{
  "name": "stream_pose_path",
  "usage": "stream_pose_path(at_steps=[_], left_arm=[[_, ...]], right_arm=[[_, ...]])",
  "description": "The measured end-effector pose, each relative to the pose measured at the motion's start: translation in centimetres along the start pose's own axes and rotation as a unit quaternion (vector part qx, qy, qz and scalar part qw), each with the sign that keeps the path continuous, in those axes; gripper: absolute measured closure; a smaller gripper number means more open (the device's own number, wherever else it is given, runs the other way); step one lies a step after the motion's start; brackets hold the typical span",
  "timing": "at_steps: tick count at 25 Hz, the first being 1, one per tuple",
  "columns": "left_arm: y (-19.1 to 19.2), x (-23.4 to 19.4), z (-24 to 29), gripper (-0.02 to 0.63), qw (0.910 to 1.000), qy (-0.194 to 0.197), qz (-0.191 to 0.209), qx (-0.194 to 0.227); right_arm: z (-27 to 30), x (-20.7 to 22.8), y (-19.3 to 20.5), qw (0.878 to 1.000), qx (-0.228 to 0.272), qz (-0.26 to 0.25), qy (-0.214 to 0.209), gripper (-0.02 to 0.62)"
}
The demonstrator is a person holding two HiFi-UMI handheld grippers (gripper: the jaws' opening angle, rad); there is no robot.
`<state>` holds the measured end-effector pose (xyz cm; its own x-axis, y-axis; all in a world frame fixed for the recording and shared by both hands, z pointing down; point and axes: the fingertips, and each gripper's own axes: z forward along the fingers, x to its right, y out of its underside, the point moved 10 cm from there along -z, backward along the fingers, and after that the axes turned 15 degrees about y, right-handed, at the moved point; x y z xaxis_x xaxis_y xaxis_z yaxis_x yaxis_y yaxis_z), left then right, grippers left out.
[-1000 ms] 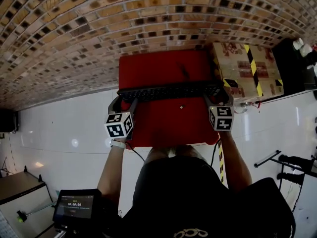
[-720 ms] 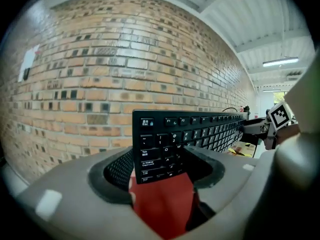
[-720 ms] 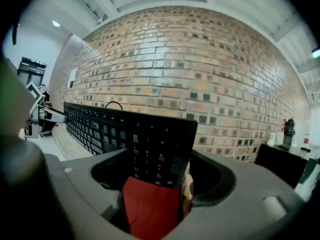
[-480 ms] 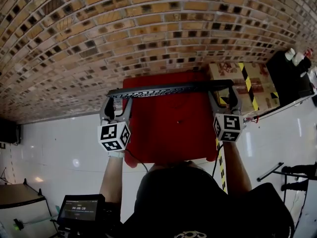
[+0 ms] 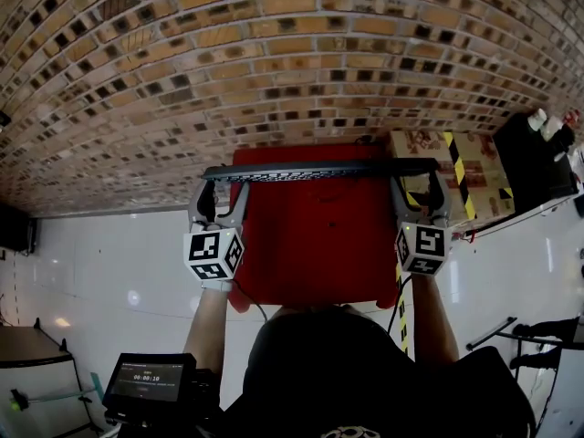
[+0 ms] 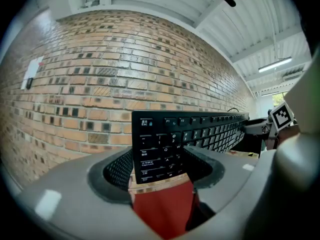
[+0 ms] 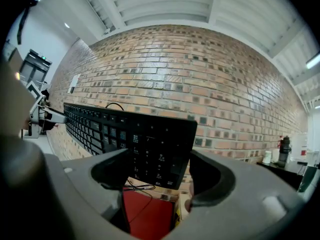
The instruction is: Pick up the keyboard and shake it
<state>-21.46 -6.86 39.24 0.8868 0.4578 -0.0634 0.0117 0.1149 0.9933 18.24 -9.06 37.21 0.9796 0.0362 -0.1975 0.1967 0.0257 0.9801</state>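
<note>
The black keyboard [image 5: 319, 169] hangs level in the air above the red table [image 5: 310, 245], seen edge-on in the head view. My left gripper [image 5: 222, 190] is shut on its left end, and my right gripper [image 5: 420, 188] is shut on its right end. In the left gripper view the Esc end of the keyboard [image 6: 170, 144] stands between the jaws of the left gripper [image 6: 157, 166]. In the right gripper view the number-pad end of the keyboard [image 7: 145, 139] sits between the jaws of the right gripper [image 7: 155, 169], and a thin black cable [image 7: 132, 186] trails below it.
A brick wall [image 5: 274, 53] rises right behind the table. A cardboard box [image 5: 461, 167] with yellow-black tape stands to the table's right, and a dark unit [image 5: 538, 149] with bottles beyond it. A small screen [image 5: 146, 381] sits at the lower left over white floor.
Both grippers have risen with the keyboard, lifting it off the red table. It has tipped from keys-up to edge-on in the head view. Over the last half second it barely moved.
</note>
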Motion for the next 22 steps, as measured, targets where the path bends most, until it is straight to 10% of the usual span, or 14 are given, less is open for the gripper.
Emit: stream_pose_path(at_steps=[5,11,22], left_arm=[[-2.8,0.3,-1.3,0.284,0.9953,-0.003,0.045,0.086],[-8.3,2.6,-4.3,0.284,0.9597,-0.021,0.146,0.239],[-8.9,3.0,-4.4,0.284,0.9569,-0.028,0.151,0.246]], right_arm=[[-1.3,0.3,-2.9,0.995,0.102,0.007,0.018,0.253],[-4.6,1.4,-7.0,0.965,0.252,0.039,0.065,0.255],[-4.5,1.8,-7.7,0.964,0.255,0.040,0.061,0.253]])
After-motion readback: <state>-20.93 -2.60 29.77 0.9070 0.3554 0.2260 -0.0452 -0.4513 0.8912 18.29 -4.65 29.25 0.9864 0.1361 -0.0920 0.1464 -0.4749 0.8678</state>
